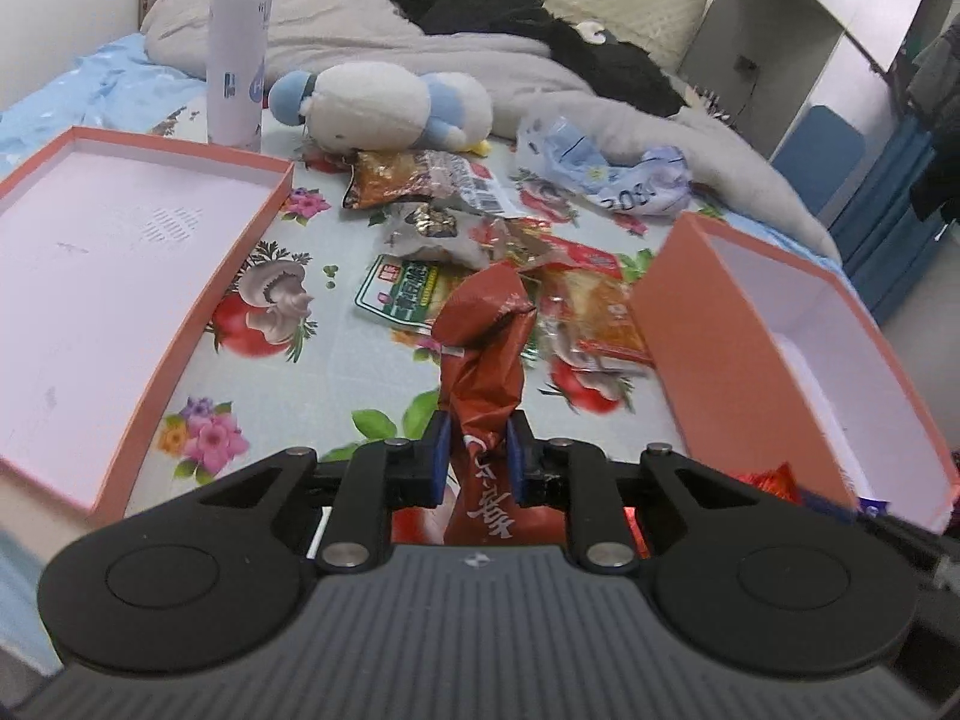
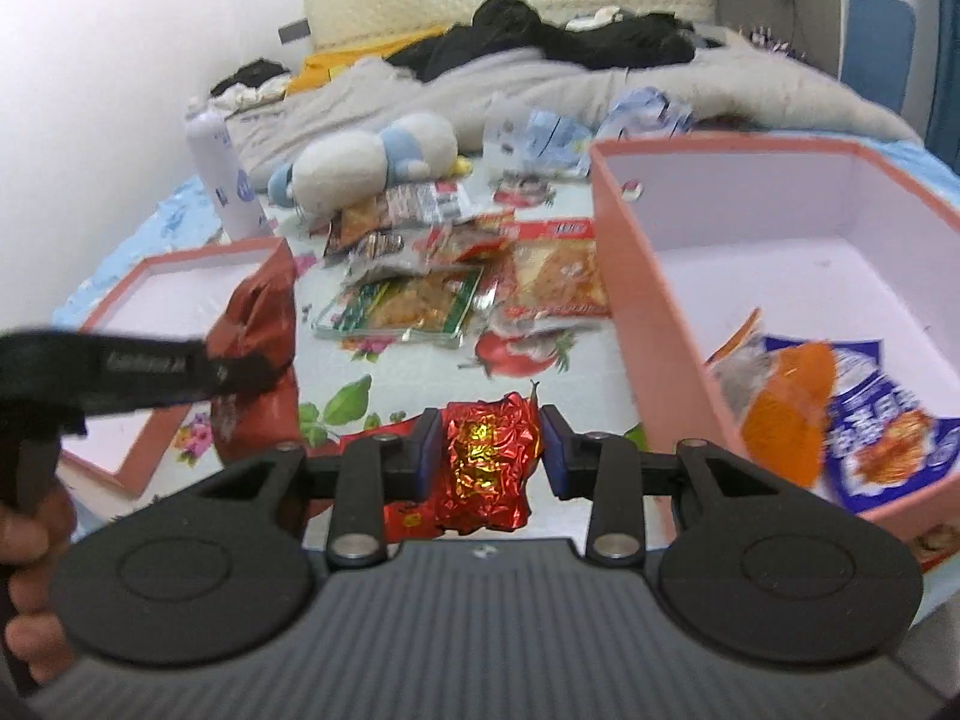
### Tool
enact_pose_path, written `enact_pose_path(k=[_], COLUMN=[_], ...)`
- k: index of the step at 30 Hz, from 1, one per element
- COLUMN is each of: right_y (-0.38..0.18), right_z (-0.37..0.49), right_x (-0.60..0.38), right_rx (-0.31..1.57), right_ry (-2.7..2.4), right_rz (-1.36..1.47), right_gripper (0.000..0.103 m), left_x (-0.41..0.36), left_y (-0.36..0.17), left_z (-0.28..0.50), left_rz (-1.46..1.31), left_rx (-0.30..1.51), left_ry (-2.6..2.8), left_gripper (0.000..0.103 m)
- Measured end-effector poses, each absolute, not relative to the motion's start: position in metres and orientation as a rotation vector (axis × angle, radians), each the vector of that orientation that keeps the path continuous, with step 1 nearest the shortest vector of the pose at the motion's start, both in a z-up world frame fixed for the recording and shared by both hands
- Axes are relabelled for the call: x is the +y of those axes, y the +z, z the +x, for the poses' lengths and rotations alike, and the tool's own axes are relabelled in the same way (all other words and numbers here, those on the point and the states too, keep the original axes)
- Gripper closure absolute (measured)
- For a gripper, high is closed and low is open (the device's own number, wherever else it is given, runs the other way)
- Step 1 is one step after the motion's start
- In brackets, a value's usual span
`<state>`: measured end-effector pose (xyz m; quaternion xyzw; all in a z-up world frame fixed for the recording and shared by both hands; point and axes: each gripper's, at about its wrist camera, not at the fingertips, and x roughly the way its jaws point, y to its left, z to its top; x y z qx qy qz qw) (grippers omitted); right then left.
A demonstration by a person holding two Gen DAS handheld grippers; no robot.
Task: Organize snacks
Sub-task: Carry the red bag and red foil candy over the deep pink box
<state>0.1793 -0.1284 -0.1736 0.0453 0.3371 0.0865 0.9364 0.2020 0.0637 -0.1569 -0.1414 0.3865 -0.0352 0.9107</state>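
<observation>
My left gripper (image 1: 477, 450) is shut on a dark red snack bag (image 1: 483, 354), which sticks up crumpled above the floral sheet. The same red bag (image 2: 258, 330) shows at the left of the right wrist view, with the left gripper's black arm across it. My right gripper (image 2: 489, 450) is shut on a crinkled red foil packet (image 2: 486, 456) with gold print. Several snack packets (image 1: 480, 240) lie in a heap in the middle of the bed. The deep pink box (image 2: 630, 276) on the right holds a blue and orange bag (image 2: 840, 426).
A shallow pink lid (image 1: 252, 228) lies at the left. A white bottle (image 1: 237, 54), a plush toy (image 1: 378, 102) and crumpled white bags (image 1: 600, 174) sit behind the snacks. Grey bedding (image 1: 420, 48) and dark clothes fill the back. A hand (image 2: 27, 600) holds the left tool.
</observation>
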Motion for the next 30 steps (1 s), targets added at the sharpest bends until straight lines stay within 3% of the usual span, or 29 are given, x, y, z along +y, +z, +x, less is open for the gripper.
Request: enact_pose_path(k=[12,30], right_y=[-0.114,-0.112], right_z=[0.127,0.105], right_x=[-0.157,-0.225], right_rx=[0.597,0.643], right_ry=[0.133,0.017], right_rz=[0.129,0.129], right_gripper=[0.066,0.066], left_x=[0.038,-0.032], left_y=[-0.103,-0.09], left_z=[0.144,0.138], left_rz=[-0.25,-0.233], left_rx=[0.763,0.809], left_ry=[-0.154,-0.333], left_gripper=[0.081,0.081])
